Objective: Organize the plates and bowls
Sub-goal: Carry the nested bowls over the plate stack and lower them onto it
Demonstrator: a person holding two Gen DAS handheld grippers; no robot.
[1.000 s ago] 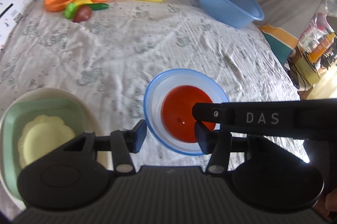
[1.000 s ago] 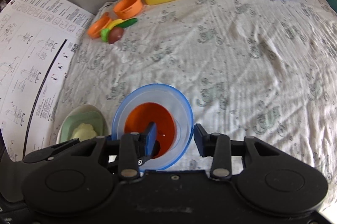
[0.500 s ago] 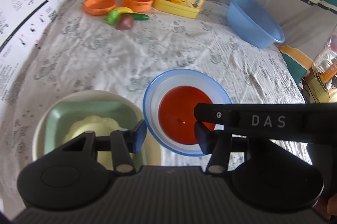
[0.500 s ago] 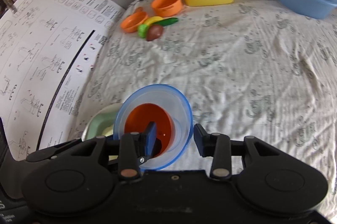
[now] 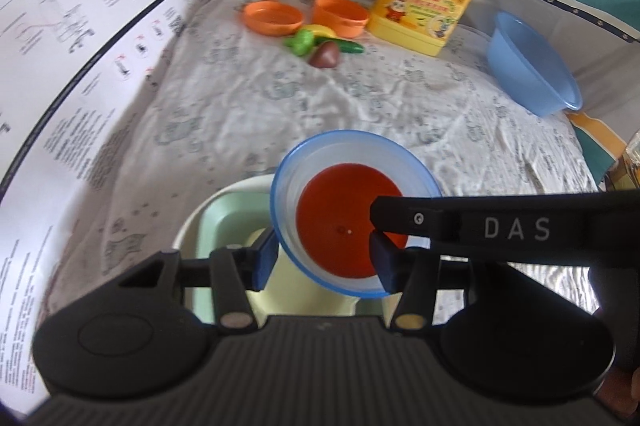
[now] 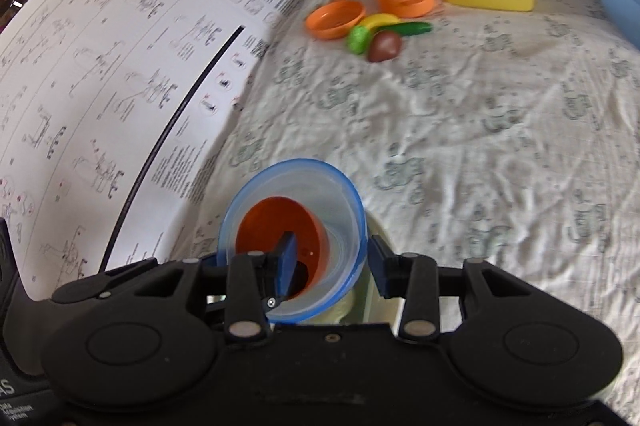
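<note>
A blue-rimmed translucent bowl with a red dish nested in it is held in the air, tilted. Both grippers grip its rim. My left gripper has one finger outside the bowl's left wall and one inside. My right gripper has its left finger inside the bowl and its right finger outside. Below the bowl sits a stack: a cream plate, a green square dish and a pale yellow dish. The stack is mostly hidden in the right wrist view.
At the far end of the cloth-covered table stand two orange toy dishes, toy vegetables, a yellow detergent jug and a blue basin. A large printed paper sheet lies along the left side.
Both grippers have carried the blue-rimmed bowl with the red dish to the left. It now hangs over the cream, green and yellow stack instead of beside it.
</note>
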